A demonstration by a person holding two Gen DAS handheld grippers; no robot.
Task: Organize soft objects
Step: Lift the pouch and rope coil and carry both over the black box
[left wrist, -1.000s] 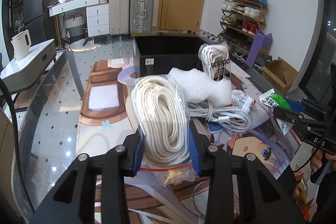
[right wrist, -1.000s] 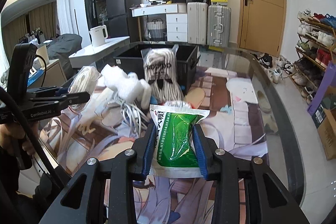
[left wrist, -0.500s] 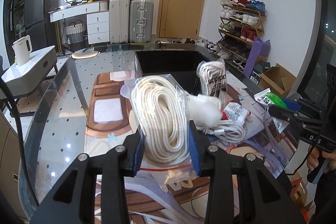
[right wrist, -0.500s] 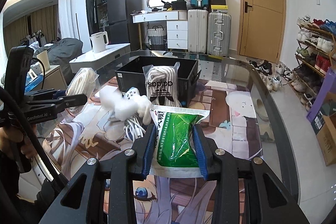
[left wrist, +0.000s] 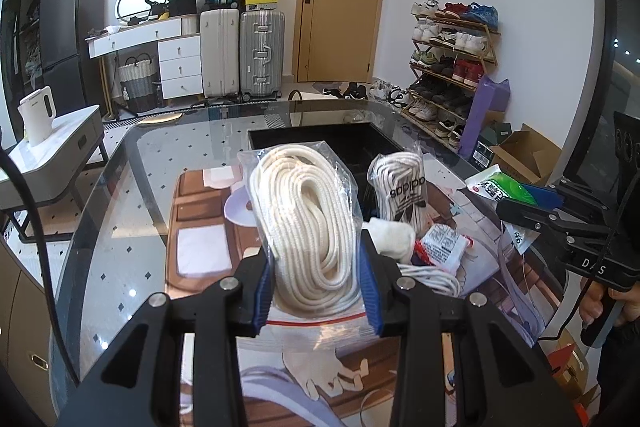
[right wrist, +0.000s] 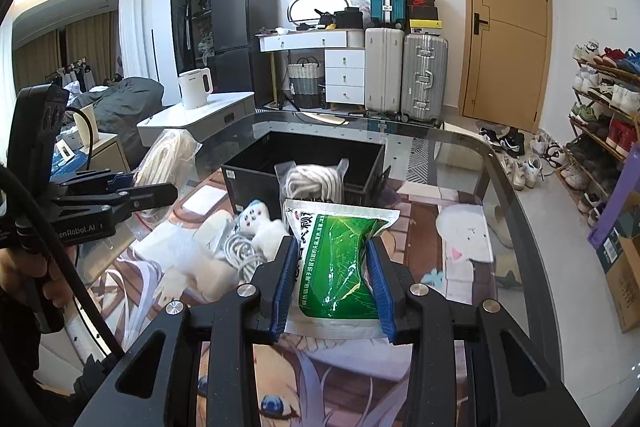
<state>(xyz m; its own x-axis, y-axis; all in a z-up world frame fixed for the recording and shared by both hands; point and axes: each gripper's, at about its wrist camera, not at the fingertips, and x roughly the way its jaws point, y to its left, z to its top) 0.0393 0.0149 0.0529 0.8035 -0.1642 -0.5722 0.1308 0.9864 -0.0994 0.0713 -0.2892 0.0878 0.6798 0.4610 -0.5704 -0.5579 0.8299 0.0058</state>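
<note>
My left gripper (left wrist: 318,259) is shut on a clear bag of white rope (left wrist: 308,223) and holds it above the table; it also shows in the right wrist view (right wrist: 160,163). My right gripper (right wrist: 332,255) is shut on a green packet (right wrist: 340,263), seen from the left wrist view (left wrist: 504,187) too. A black bin (right wrist: 304,155) stands on the table beyond both. A second rope bag marked adidas (left wrist: 400,187) leans at the bin's near wall. A white plush toy (right wrist: 260,223), white foam (right wrist: 176,251) and a cable coil (right wrist: 240,251) lie in front of it.
The glass table (right wrist: 480,163) carries a printed cartoon mat (left wrist: 208,227). A small red-and-white packet (left wrist: 444,243) lies beside the cable. Suitcases, a dresser, a shoe rack and a side table with a kettle stand around the room.
Both grippers have risen with their loads held. The view has pulled back and up, so the bin's open top and the pile in front of it show more.
</note>
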